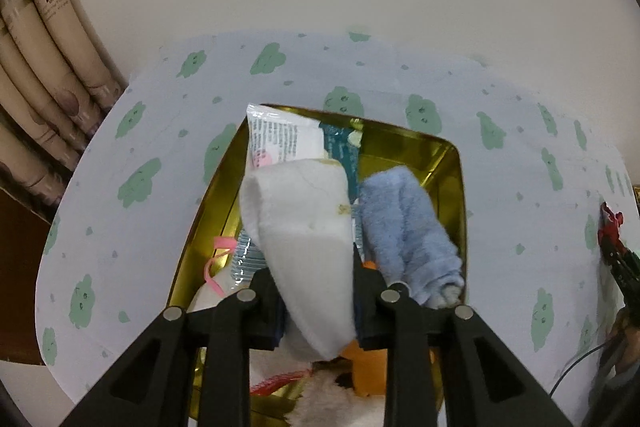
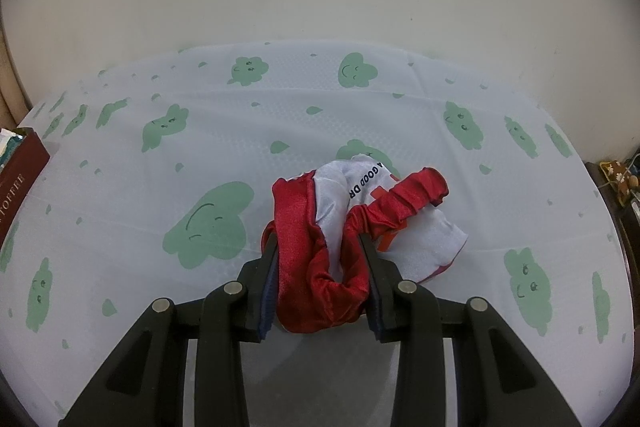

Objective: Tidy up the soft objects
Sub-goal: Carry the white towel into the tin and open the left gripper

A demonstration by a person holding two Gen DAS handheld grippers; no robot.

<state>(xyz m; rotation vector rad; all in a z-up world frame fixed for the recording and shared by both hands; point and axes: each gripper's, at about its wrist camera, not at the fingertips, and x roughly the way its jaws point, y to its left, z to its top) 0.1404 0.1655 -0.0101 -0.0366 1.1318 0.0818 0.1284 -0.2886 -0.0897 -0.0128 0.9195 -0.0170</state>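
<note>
A white felt piece point(image 1: 304, 239) is seen between the fingers of the left gripper point(image 1: 316, 291), above a gold tin point(image 1: 452, 163). The felt fills the gap and both pads lie against it, so it is grasped. The tin stands on a pale cloth point(image 1: 132, 131) printed with green clouds, well in from the cloth's far edge. In the tin, a rolled blue towel point(image 1: 408, 227) lies along the right wall, just beside the felt. Printed packets point(image 1: 280, 139) lean at the far left corner of the tin, and a pink ribbon point(image 1: 218, 259) shows near the left wall. Something orange point(image 1: 368, 367) and white fluff point(image 1: 332, 399) are seen low in the tin, below the gripper; what they are cannot be told.

In the right wrist view, a red and white satin cloth point(image 2: 320, 251) is clenched by the right gripper point(image 2: 320, 267), its red band bunched between the two fingers. The rest of it, with a gathered red strap point(image 2: 404, 203) and white panel bearing dark lettering, spreads over the clouded cloth point(image 2: 240, 131) past the fingertips, toward the right. A dark red box point(image 2: 18, 187) stands at the left edge of the cloth.
</note>
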